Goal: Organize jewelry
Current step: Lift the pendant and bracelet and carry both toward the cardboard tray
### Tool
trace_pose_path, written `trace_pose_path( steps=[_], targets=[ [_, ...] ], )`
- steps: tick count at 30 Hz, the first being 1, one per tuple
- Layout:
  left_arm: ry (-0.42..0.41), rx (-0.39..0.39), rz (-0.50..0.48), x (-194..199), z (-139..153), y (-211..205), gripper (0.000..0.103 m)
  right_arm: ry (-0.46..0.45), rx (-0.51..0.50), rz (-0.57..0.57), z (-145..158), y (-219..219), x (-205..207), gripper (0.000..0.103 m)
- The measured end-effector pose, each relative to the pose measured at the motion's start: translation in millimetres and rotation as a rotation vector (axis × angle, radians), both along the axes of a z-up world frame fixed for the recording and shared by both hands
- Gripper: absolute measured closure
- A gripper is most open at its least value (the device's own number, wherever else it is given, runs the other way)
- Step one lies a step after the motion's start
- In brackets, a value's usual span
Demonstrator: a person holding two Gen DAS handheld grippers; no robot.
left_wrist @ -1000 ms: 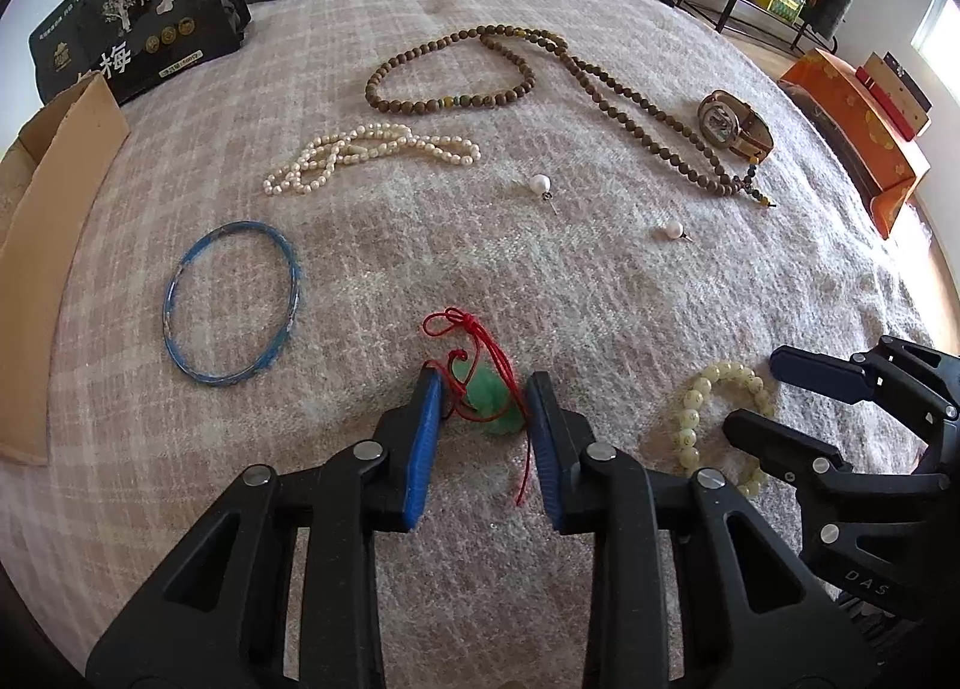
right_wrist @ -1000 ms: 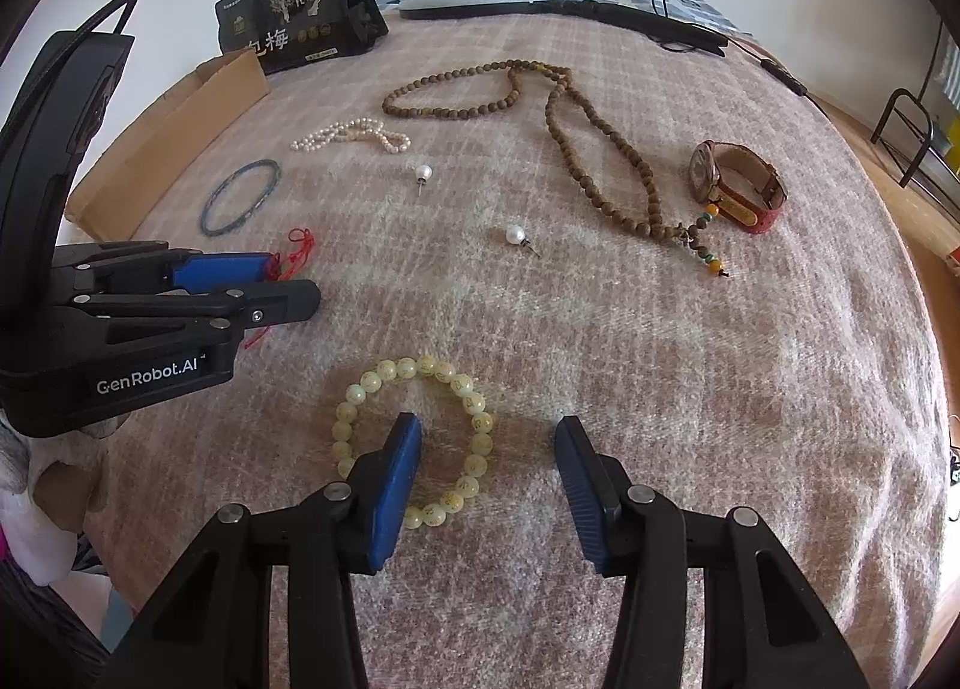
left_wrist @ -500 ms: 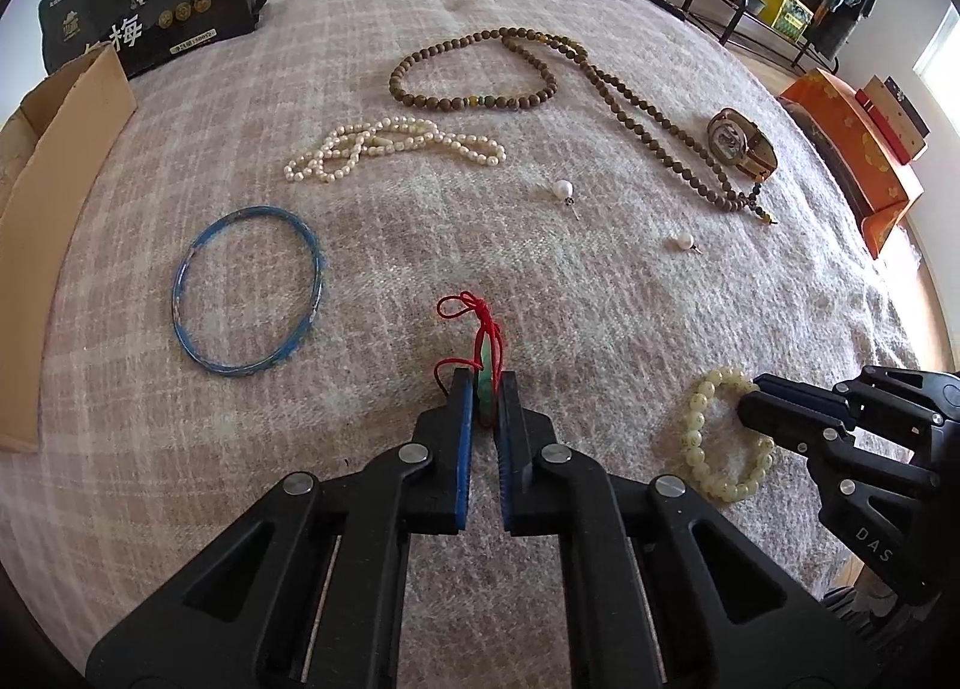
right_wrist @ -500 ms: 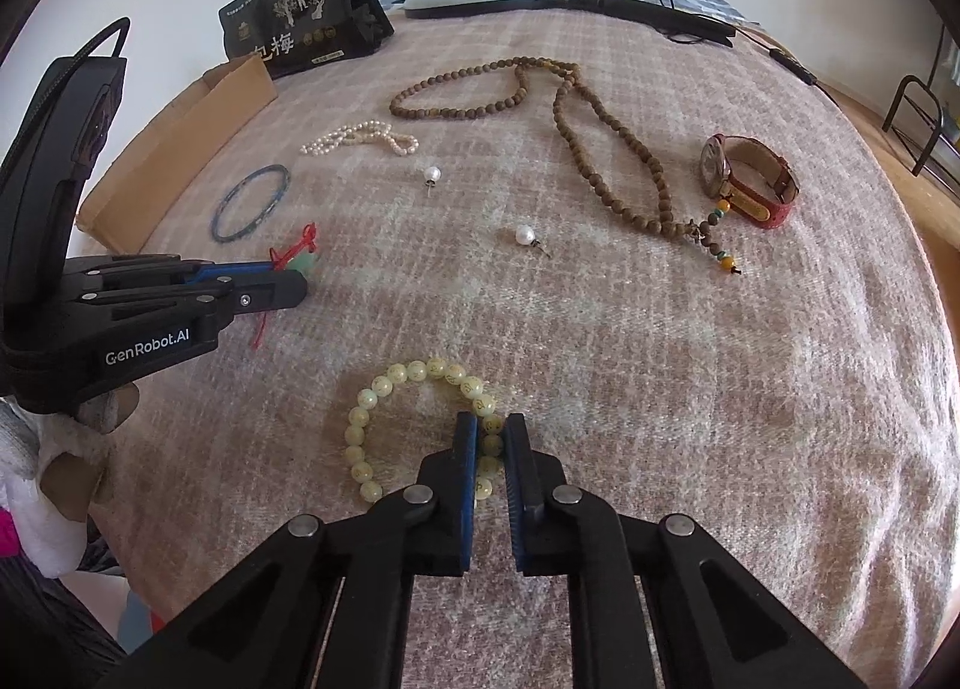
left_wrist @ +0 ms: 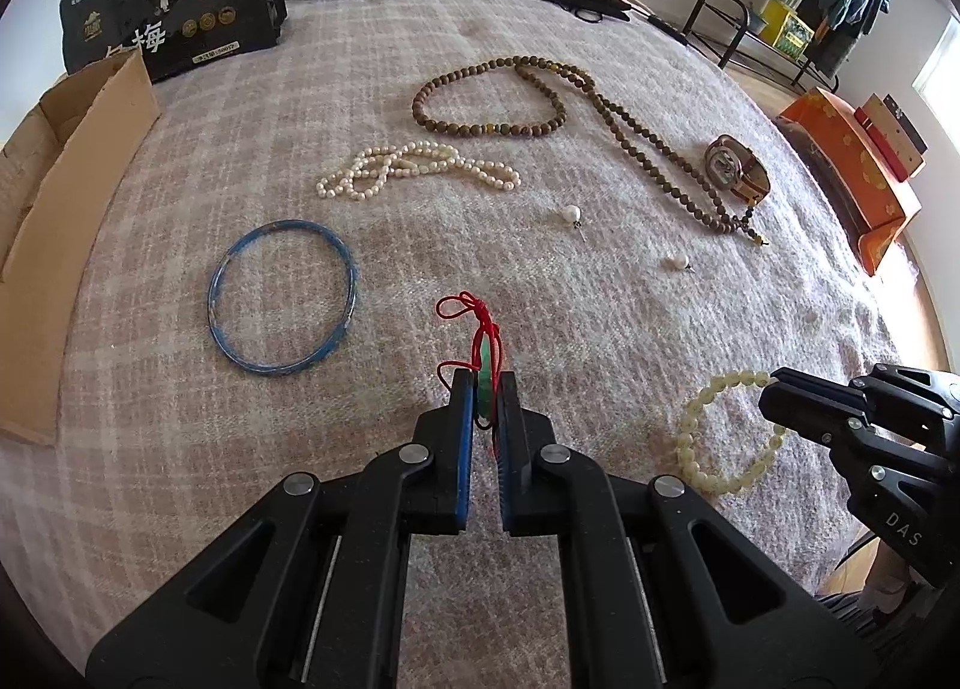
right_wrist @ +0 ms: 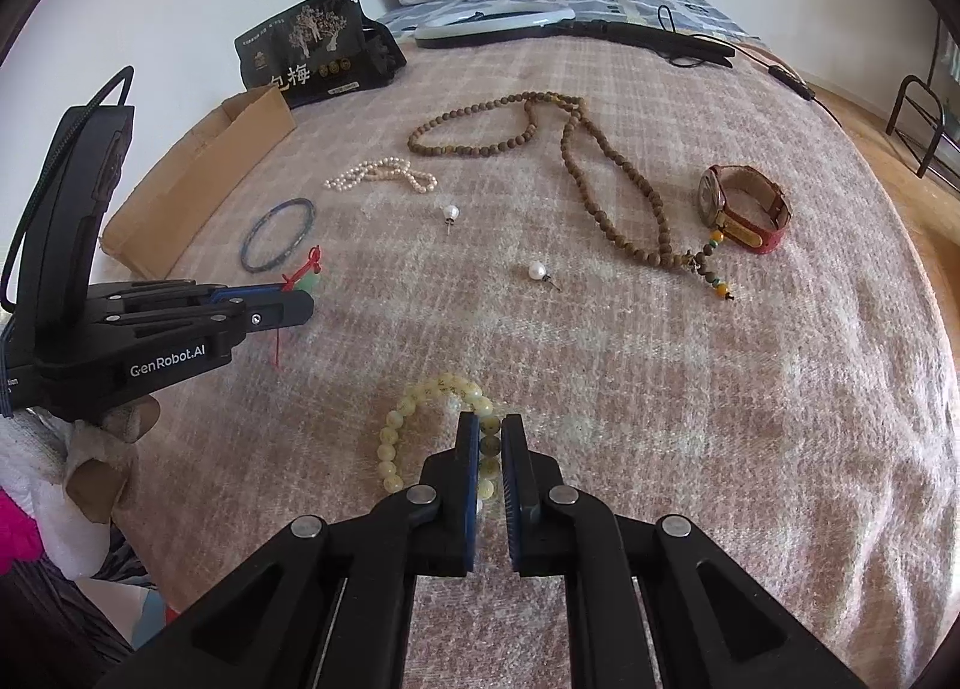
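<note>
My left gripper (left_wrist: 485, 389) is shut on a green pendant (left_wrist: 485, 358); its red cord (left_wrist: 465, 308) trails ahead over the checked blanket (left_wrist: 600, 341). From the right wrist view the left gripper (right_wrist: 300, 305) shows side-on with the pendant (right_wrist: 311, 284) at its tip. My right gripper (right_wrist: 490, 432) is shut on one side of a pale yellow bead bracelet (right_wrist: 414, 398). The rest of that loop lies on the blanket. In the left wrist view the bracelet (left_wrist: 690, 431) sits under the right gripper (left_wrist: 774, 389).
On the blanket lie a blue bangle (left_wrist: 282, 305), a pearl necklace (left_wrist: 414, 167), a long brown bead necklace (left_wrist: 492, 125), a watch (left_wrist: 735, 170) and two pearl earrings (left_wrist: 571, 213) (left_wrist: 675, 263). A cardboard box (left_wrist: 54, 209) and a black bag (left_wrist: 174, 23) stand at the left edge.
Both grippers went from open to shut: the left closed on the green pendant, the right on the yellow bracelet. Neither hand has shifted much.
</note>
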State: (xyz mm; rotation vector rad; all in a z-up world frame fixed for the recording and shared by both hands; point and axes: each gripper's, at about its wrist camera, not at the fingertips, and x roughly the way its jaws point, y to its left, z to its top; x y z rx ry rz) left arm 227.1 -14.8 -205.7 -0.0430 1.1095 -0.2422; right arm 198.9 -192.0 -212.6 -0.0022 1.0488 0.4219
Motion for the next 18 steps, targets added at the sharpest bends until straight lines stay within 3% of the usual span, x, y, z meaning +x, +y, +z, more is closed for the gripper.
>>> trace_pose_path(
  steps=[18],
  targets=[
    [-0.110, -0.028, -0.006, -19.0, 45.3, 11.8, 0.099, -0.126, 0.009, 0.015, 47.1, 12.4, -2.3, 0.098]
  ],
)
